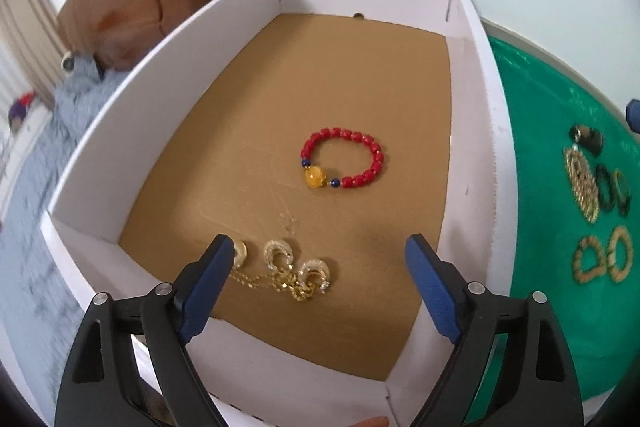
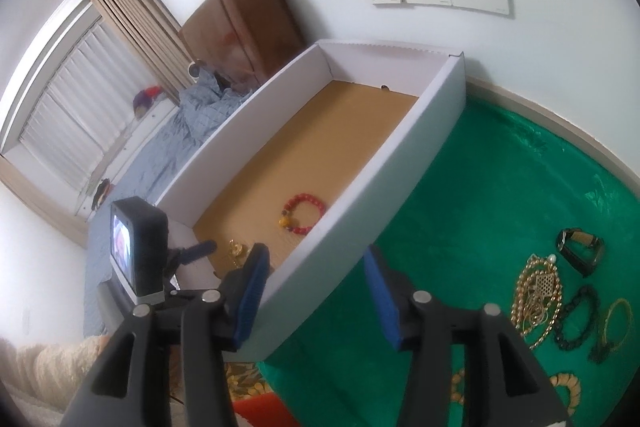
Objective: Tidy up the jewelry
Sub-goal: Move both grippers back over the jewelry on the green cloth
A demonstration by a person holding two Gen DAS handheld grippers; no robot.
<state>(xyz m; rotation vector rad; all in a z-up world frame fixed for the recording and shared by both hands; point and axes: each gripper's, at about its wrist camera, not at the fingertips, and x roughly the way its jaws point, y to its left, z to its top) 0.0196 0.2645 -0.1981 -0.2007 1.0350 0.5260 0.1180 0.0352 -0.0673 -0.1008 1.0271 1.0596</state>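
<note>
**In the box ahead of both grippers: two pieces sorted, the rest waiting on the cloth**

Just under the left gripper [image 1: 320, 255], a gold chain with crescent pendants [image 1: 286, 269] is lying on the brown floor of the white box [image 1: 466, 131], near the close wall. The jaws are standing wide apart with nothing between them, so it is released and empty. One crescent is sitting right beside the tip of its left finger [image 1: 218, 259], whether touching I cannot tell. Further ahead of that gripper, well apart from the chain, the red bead bracelet [image 1: 344, 159] is lying flat and round. The pieces are being kept spaced out, probably so they do not tangle.

The left gripper is hanging over the near end of the box, tilted down and looking along its length toward the far wall.

The right gripper [image 2: 316, 291] is also spread open and holding nothing. It is hovering over the box's right side wall, left finger over the box, right finger over the green cloth [image 2: 460, 195] (camera rolled, so the box is running diagonally). Off to its right, well apart, the unsorted pieces are grouped on the cloth: a gold chain heap [image 2: 536, 299], a dark bangle [image 2: 580, 255], a black bead bracelet [image 2: 576, 319] and a thin green-gold bangle [image 2: 614, 327], with wooden bead bracelets [image 2: 568, 385] nearest the camera edge. My read: the next pick is coming from that group, needing a swing right.
</note>
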